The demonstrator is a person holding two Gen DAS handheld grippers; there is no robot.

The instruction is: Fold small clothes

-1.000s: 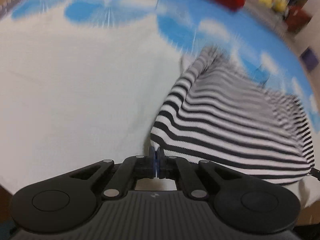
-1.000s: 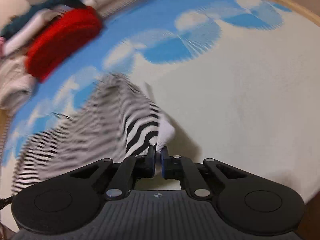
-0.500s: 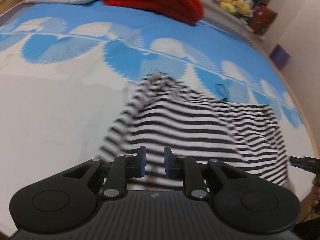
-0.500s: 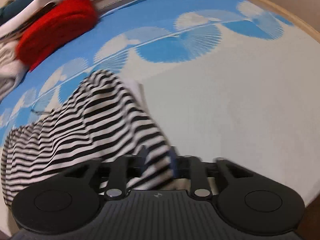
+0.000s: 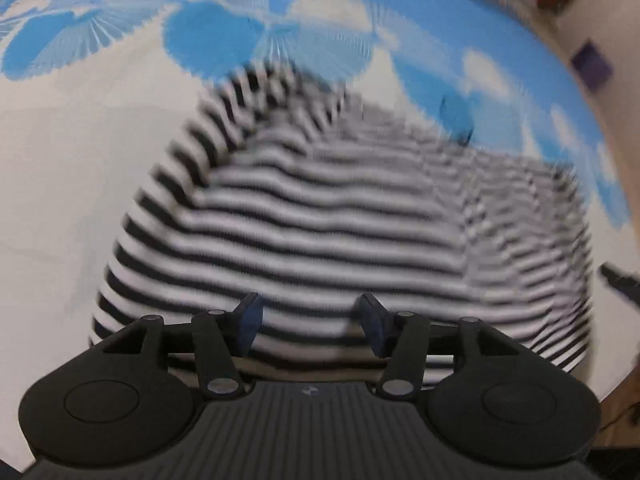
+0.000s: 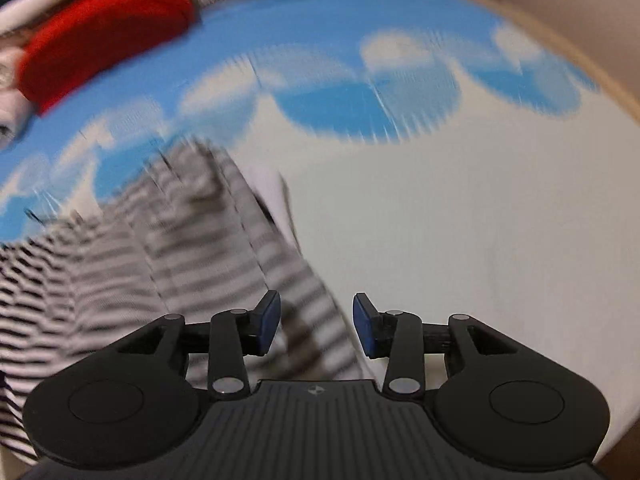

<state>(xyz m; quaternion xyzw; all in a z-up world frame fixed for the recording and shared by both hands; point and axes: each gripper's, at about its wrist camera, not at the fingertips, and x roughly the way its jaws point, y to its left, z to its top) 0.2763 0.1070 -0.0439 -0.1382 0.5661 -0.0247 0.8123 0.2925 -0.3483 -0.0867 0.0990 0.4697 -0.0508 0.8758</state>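
Observation:
A black-and-white striped garment lies on the blue-and-white patterned cloth. My left gripper is open and empty, just above the garment's near edge. In the right wrist view the garment spreads to the left. My right gripper is open and empty over the garment's right edge. Both views are blurred by motion.
A red folded item and pale clothes sit at the far left of the surface. A purple box stands on the floor to the right. The other gripper's tip shows at the right edge.
Both grippers were shut on the garment's edges a second ago, then opened and let it drop flat. Both have widened further and are still moving.

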